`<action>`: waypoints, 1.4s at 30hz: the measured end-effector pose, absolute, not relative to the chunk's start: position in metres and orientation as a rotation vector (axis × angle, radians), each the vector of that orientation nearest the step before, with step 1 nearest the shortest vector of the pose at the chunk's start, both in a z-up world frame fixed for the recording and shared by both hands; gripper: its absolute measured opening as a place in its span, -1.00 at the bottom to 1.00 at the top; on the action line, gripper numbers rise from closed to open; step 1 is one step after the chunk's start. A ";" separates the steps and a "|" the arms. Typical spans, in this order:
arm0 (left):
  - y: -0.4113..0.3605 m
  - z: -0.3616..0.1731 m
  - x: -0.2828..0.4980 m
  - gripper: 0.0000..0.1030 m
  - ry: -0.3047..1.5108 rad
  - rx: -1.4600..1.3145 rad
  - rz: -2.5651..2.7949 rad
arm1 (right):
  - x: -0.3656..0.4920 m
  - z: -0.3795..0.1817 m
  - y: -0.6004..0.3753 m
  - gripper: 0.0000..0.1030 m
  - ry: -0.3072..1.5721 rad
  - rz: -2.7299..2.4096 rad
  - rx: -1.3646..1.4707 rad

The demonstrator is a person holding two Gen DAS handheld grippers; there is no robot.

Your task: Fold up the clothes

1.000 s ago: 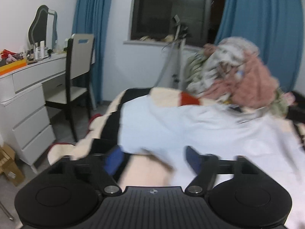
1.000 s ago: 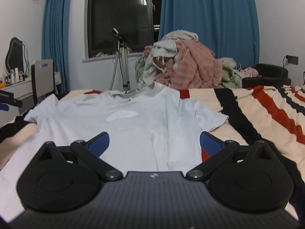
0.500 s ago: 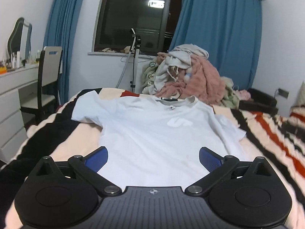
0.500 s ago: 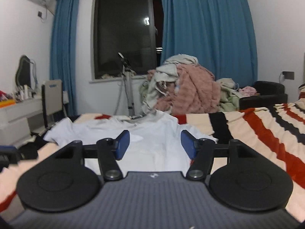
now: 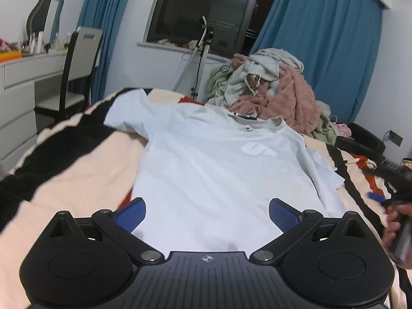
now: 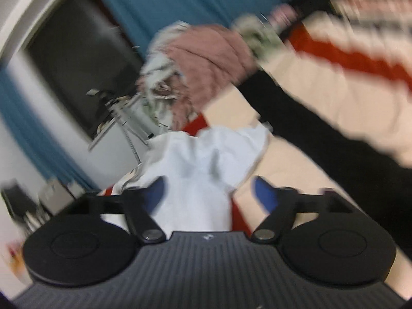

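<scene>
A white T-shirt (image 5: 219, 170) lies spread face up on the striped bed, collar toward the window. My left gripper (image 5: 207, 213) hovers open over the shirt's hem, with nothing between its blue pads. In the left wrist view my right gripper (image 5: 378, 195) shows at the far right, held by a hand (image 5: 394, 226), beside the shirt's right sleeve. The right wrist view is tilted and blurred: my right gripper (image 6: 209, 193) stands open, with the shirt's sleeve (image 6: 206, 159) just ahead of its fingers.
A pile of clothes (image 5: 270, 90) with a pink fleece sits at the head of the bed. A tripod (image 5: 200, 59) stands by the window. A chair (image 5: 77, 72) and white dresser (image 5: 18, 77) are at left. The striped blanket (image 5: 77, 175) covers the bed.
The left gripper has risen and tilted down over the shirt's hem. The right gripper swung right toward the right sleeve, rolled sideways, and its jaws widened; its view is motion-blurred.
</scene>
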State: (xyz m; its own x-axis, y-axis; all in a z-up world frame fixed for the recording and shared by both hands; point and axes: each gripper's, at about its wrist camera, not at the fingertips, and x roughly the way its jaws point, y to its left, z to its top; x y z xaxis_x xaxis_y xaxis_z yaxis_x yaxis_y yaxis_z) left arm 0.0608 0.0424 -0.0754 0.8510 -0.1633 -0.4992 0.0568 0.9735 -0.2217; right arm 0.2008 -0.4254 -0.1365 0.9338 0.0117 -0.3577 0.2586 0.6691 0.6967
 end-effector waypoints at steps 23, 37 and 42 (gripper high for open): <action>0.044 -0.130 0.132 0.92 0.654 -0.139 0.049 | 0.408 -0.125 -0.551 -0.89 0.391 -0.414 0.440; 0.051 -0.126 0.137 0.92 0.656 -0.159 0.017 | 0.319 -0.128 -0.504 0.71 0.436 -0.372 0.539; 0.063 -0.123 0.136 0.92 0.704 -0.221 0.023 | 0.254 -0.123 -0.465 0.71 0.433 -0.313 0.647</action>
